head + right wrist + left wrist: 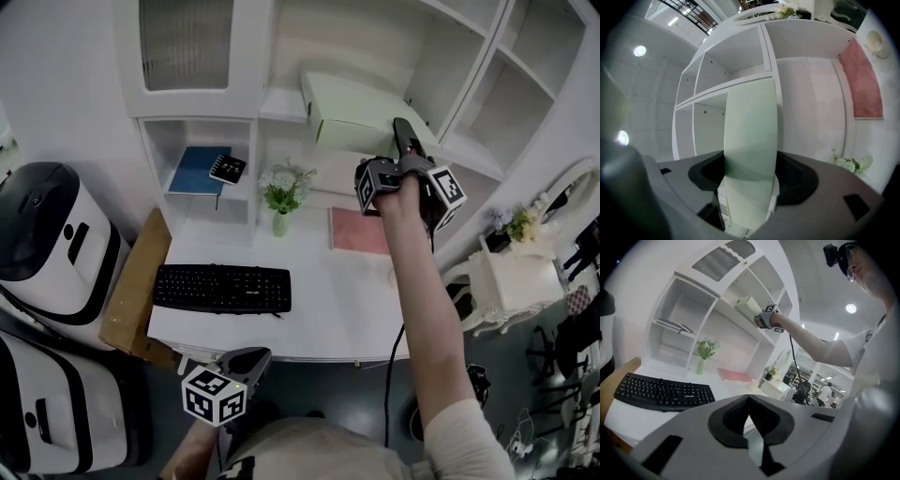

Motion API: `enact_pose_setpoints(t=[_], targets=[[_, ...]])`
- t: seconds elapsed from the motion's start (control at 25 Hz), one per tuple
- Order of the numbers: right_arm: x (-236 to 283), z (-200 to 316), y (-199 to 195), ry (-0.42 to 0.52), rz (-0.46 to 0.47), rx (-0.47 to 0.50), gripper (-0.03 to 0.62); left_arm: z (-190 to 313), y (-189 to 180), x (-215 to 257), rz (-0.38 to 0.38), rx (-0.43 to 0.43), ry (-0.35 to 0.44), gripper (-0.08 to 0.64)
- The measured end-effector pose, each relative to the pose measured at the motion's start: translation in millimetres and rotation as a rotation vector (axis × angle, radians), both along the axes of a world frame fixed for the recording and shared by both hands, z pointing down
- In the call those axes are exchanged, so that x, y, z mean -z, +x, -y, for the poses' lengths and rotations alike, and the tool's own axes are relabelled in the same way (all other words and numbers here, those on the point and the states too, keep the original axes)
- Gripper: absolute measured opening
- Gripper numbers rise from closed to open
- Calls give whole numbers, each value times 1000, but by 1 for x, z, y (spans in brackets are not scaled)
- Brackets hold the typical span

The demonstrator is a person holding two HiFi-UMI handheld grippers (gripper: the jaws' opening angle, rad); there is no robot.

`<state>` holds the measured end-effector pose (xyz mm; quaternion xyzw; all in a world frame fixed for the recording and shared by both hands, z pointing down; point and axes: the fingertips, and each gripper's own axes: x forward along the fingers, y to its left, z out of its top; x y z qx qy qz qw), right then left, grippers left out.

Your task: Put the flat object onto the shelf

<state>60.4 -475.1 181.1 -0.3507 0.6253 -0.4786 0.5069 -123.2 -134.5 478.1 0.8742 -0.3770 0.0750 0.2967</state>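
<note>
Right tool (405, 141) is raised to the upper shelf (281, 105) and clamped on the pale green flat box (352, 112), both pads against its sides; the box lies on that shelf board, its far end reaching into the white unit. Left tool (749, 401) hangs low in front of the table (319, 300), jaw tips together with nothing between them. On the table: black keyboard (222, 288), pink mat (358, 231).

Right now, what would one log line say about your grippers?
right gripper: shut on pale green flat box | box: on white shelf | left gripper: shut, empty
</note>
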Motion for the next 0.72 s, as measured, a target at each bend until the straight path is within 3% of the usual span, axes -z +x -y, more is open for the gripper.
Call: enact_pose_setpoints(t=[0.48, 0.72], targets=[[3, 12, -38, -7, -86, 120, 316, -11, -6, -1, 9, 27, -5, 12], [4, 14, -42, 35, -101, 159, 327, -15, -11, -1, 11, 40, -3, 12]])
